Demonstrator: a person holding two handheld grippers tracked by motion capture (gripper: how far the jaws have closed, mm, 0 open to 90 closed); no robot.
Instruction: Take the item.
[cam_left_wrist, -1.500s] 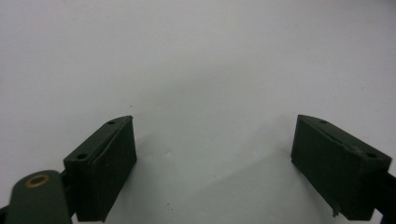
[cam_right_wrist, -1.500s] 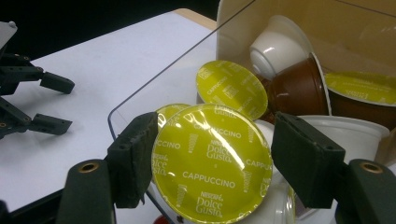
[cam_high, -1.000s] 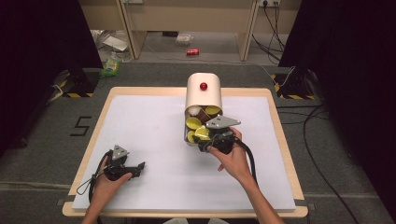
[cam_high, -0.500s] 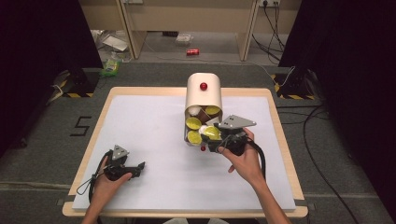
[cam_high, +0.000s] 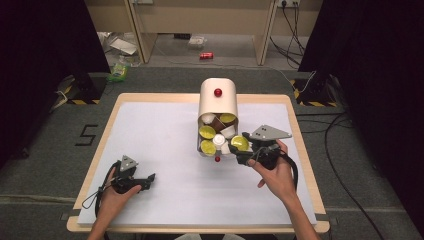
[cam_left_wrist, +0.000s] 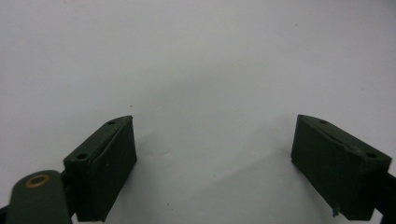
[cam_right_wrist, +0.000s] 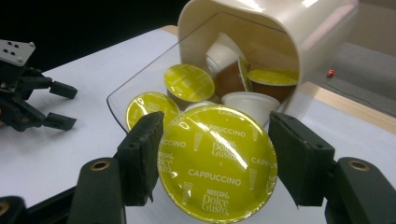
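**Right gripper pinches a cappuccino capsule beside the tipped container**

The right gripper (cam_high: 243, 145) holds a yellow-lidded capsule (cam_right_wrist: 217, 161) between its two black jaws, which press against the capsule's rim on both sides. The foil lid faces the gripper's camera and reads "Cappuccino". In the high view the capsule (cam_high: 239, 143) sits just right of the open mouth of the cream container (cam_high: 218, 102), which lies on its side at the far middle of the white table (cam_high: 160, 145). More capsules (cam_high: 207, 132), yellow-lidded and white, lie in the container's clear tray at its mouth. A red knob (cam_high: 218, 92) shows on the container's upper side.

The left gripper (cam_high: 150, 180) rests low over the near left of the table, well apart from the container. Its jaws stand spread wide, with bare white surface between them.
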